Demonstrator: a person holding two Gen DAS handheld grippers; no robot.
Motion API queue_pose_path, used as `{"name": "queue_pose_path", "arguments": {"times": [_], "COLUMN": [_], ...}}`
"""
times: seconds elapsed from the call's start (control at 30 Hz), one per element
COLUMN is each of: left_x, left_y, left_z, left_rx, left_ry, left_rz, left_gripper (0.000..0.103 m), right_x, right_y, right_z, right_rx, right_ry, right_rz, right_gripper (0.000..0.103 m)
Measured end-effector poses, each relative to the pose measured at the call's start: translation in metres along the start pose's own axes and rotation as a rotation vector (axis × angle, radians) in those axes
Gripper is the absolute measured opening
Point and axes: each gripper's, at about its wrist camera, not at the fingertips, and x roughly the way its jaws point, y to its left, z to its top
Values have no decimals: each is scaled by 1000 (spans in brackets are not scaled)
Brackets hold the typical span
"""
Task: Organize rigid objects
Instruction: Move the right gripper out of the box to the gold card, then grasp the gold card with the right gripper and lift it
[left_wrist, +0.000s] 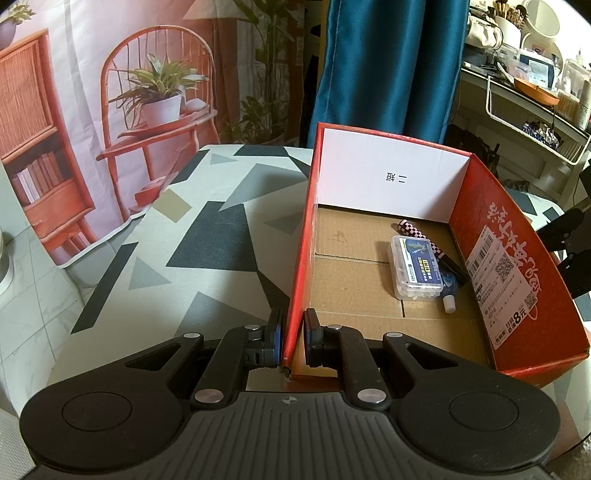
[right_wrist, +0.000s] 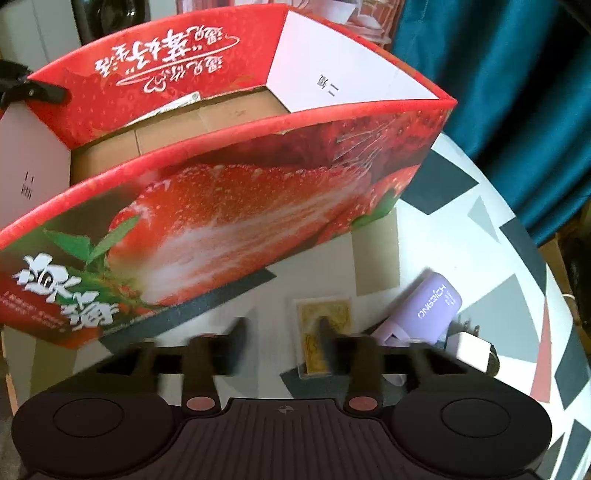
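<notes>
On the patterned table (right_wrist: 461, 177), at about five o'clock from the red strawberry box (right_wrist: 258, 192) in the right wrist view, lies the flat gold card in its clear case (right_wrist: 314, 325); it looks stiff, light and slick, lying flush on the cloth, so it probably wants a pinch across its two long edges, perhaps after tipping one edge up; at three o'clock from it, just beside, rests the lilac case (right_wrist: 432, 306), rounded, rigid, likely light, best taken across its narrow width; a small padlock (right_wrist: 476, 350) sits at its five o'clock. The right gripper (right_wrist: 282, 328) hangs over the card, jaws spread and blurred, gripping nothing. Inside the box, toward its three o'clock wall in the left wrist view, a clear plastic case (left_wrist: 417, 269), a checkered pen (left_wrist: 417, 230) and a small bottle (left_wrist: 448, 291) already lie together; the left gripper (left_wrist: 293, 339) is pinching the box's near wall, steadying it.
</notes>
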Motion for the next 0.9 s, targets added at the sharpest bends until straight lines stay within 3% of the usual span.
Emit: {"name": "queue_pose_path", "arguments": {"times": [0.33, 0.47, 0.6, 0.9], "left_x": [0, 0, 0, 0], "left_y": [-1, -1, -1, 0], "left_z": [-1, -1, 0, -1], "left_rx": [5, 4, 2, -3], "left_ry": [0, 0, 0, -3], "left_rz": [0, 0, 0, -3], "left_gripper": [14, 14, 14, 14], "right_x": [22, 20, 13, 0], "right_y": [-24, -37, -39, -7], "right_z": [3, -9, -18, -29], "right_rx": [89, 187, 210, 116], "right_ry": [-7, -21, -14, 5], "right_rz": [-35, 9, 23, 25], "right_gripper": [55, 56, 43, 41]}}
